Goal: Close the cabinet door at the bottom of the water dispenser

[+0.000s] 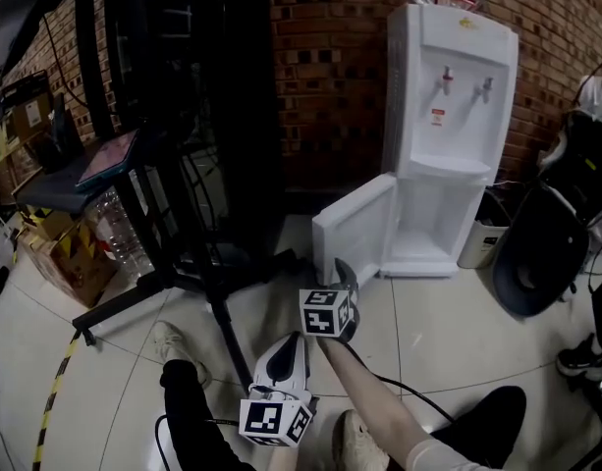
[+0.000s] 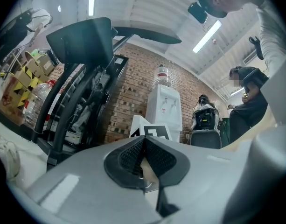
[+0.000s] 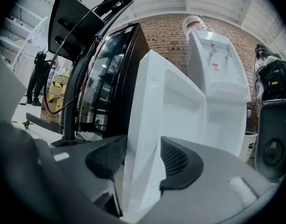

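The white water dispenser (image 1: 448,116) stands against the brick wall, and its bottom cabinet door (image 1: 355,229) is swung wide open to the left. My right gripper (image 1: 345,268) reaches the door's free edge. In the right gripper view the door edge (image 3: 154,106) fills the gap of the right gripper (image 3: 143,153), with both pads against its faces. My left gripper (image 1: 286,351) hangs lower and nearer to me, away from the door. In the left gripper view the left gripper (image 2: 143,141) has its pads together and holds nothing, and the dispenser (image 2: 165,106) stands far ahead.
A black stand (image 1: 183,263) spreads its legs over the floor to the left of the door. Cardboard boxes (image 1: 65,253) and large plastic bottles (image 1: 114,229) lie at far left. A white bin (image 1: 477,243) and a dark round bag (image 1: 536,253) sit right of the dispenser.
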The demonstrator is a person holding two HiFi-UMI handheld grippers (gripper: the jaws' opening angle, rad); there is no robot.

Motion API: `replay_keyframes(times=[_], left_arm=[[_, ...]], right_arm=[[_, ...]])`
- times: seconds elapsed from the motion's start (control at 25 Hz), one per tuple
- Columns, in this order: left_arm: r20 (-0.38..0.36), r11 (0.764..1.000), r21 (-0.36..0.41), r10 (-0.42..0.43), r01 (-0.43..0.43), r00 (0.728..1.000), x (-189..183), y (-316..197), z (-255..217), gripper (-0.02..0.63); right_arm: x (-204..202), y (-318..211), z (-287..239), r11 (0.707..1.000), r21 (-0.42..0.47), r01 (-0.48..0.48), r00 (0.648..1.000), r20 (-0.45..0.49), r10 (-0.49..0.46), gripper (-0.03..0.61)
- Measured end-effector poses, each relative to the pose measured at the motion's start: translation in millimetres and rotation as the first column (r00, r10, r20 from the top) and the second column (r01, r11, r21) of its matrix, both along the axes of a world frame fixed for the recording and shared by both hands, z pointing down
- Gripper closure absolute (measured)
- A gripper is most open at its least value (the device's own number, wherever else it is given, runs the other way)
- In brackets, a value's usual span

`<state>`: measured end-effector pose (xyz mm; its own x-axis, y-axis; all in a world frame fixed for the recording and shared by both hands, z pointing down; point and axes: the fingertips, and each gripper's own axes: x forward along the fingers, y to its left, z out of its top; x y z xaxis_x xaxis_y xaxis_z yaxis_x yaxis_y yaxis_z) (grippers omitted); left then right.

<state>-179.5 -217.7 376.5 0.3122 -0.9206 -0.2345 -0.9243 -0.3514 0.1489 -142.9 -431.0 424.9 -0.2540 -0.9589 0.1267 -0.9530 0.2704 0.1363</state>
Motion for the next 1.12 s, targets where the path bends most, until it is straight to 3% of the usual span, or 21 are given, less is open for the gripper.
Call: replay_keyframes(times=[0.72,1.12], left_arm=[[0.023,0.995,0.034,0.091,-0.092,0.996,50.4,-15.3,-6.2,0.597],[0.022,0.993,0.034,0.115,-0.115,0.993,69.6,-25.0,-7.2,0.597]], right_arm=[[88.3,63.2,1.1,1.000,-0.016,0.010,1.000,-0.012,-0.010,0.382],[140.0,82.7,1.4,0.999,-0.022,-0.046,0.999,-0.019,0.045,0.402]])
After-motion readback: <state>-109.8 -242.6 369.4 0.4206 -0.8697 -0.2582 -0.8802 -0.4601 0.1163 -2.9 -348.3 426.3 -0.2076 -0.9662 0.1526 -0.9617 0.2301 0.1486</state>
